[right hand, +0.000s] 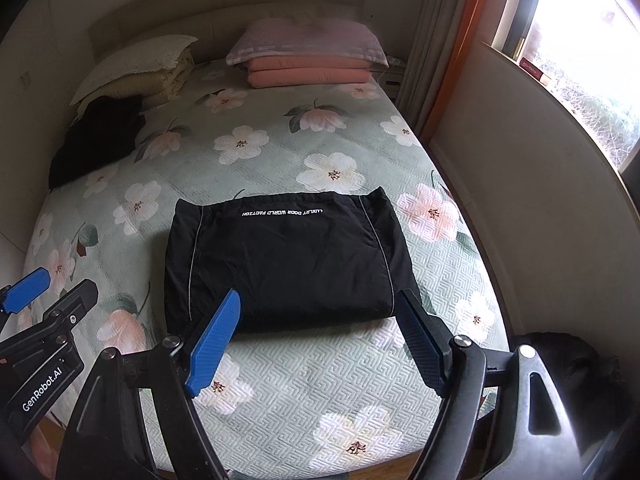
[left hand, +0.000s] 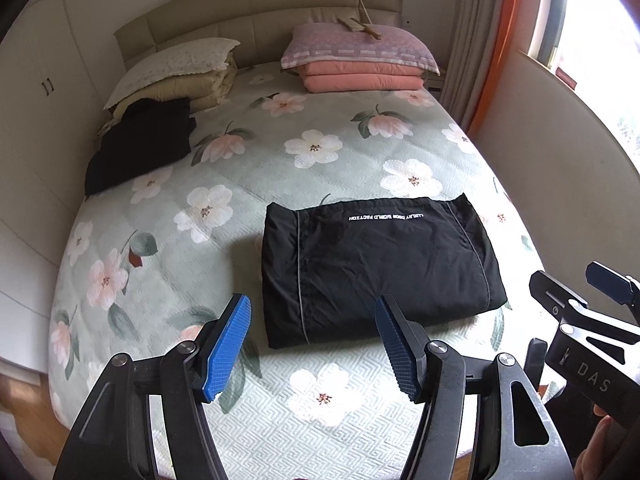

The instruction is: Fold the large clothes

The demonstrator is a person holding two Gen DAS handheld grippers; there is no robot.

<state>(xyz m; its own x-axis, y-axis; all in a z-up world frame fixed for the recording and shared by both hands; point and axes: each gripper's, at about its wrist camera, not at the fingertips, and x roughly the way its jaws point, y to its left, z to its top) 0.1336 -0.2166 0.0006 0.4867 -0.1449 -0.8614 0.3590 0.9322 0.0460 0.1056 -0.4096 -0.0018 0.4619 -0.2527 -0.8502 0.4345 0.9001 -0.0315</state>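
A black garment (left hand: 376, 260) (right hand: 288, 260) lies folded into a neat rectangle on the flowered bed cover (left hand: 320, 148) (right hand: 280, 384), white lettering along its far edge. My left gripper (left hand: 312, 300) hovers above the garment's near left corner, open, with nothing between its blue pads. My right gripper (right hand: 319, 294) hangs over the garment's near edge, also open and empty. Each gripper shows in the other's view: the right gripper (left hand: 568, 276) at the right edge, the left gripper (right hand: 66, 280) at the left edge. Neither touches the cloth.
Another dark garment (left hand: 140, 144) (right hand: 96, 136) lies at the far left by a cream pillow and quilt (left hand: 180, 72). A pink pillow on folded pink blankets (left hand: 360, 60) sits at the headboard. A wall and window (right hand: 580, 60) run along the right; wardrobes stand left.
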